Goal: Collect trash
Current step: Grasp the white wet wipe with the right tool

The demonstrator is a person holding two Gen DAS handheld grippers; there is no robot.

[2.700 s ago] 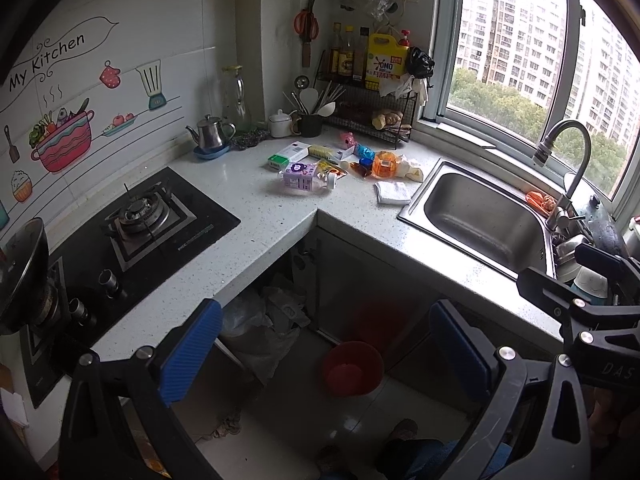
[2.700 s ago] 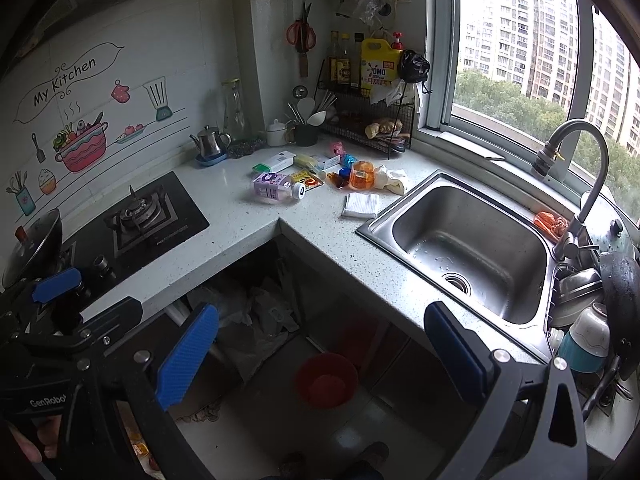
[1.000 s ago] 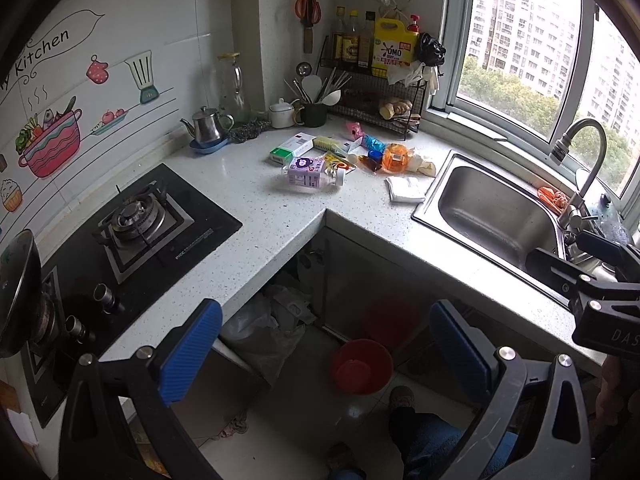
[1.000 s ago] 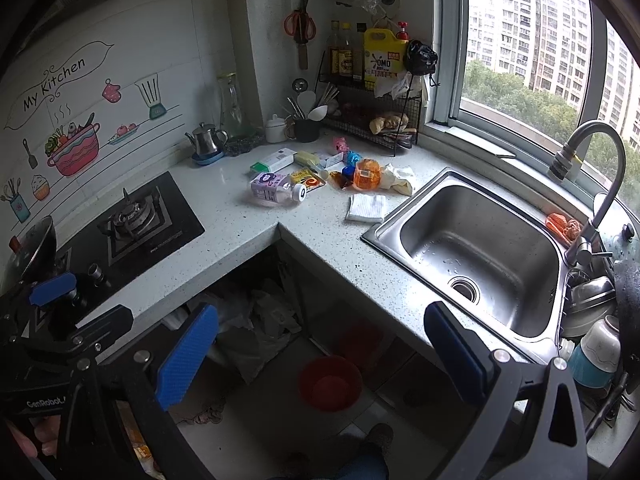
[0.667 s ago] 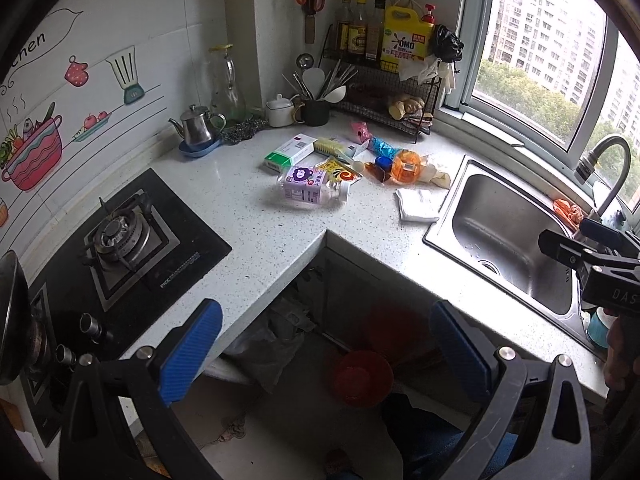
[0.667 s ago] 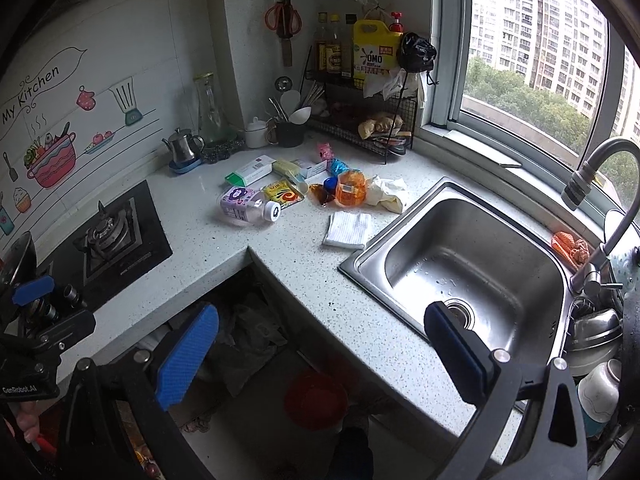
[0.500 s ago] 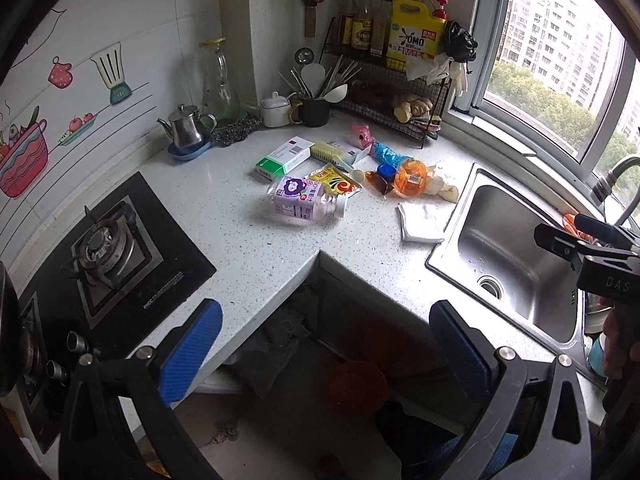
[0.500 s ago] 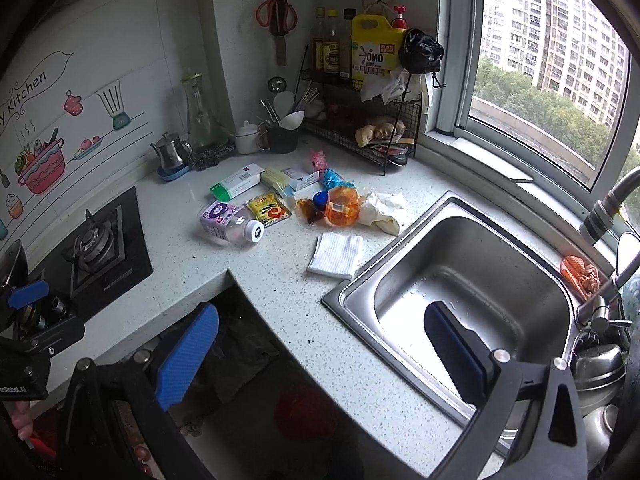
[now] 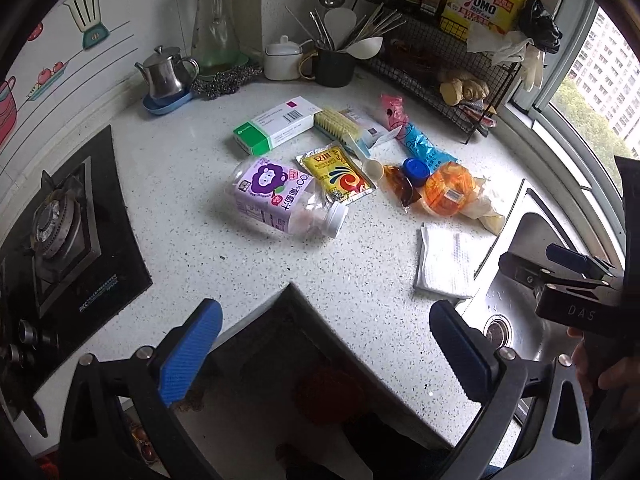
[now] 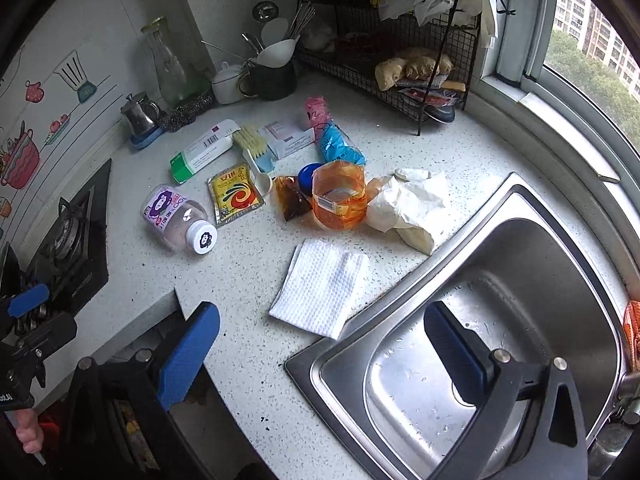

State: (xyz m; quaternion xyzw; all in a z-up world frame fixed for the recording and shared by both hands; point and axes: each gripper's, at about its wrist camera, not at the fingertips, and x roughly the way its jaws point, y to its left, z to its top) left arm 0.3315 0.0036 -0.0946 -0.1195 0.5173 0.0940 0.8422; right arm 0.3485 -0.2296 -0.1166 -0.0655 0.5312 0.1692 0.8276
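Note:
Trash lies on the white speckled counter: a purple-labelled plastic bottle on its side, a yellow sachet, a green-and-white box, an orange plastic cup, a blue wrapper, a pink wrapper, crumpled white paper and a folded white napkin. My left gripper is open and empty over the counter's inner corner. My right gripper is open and empty just short of the napkin, its right finger over the sink.
A steel sink lies to the right. A gas hob is at the left. A small kettle, a glass jug, a utensil cup and a black wire rack stand along the back wall.
Both grippers have moved forward and down toward the counter's corner, so the trash looks much nearer. Both stay open and empty.

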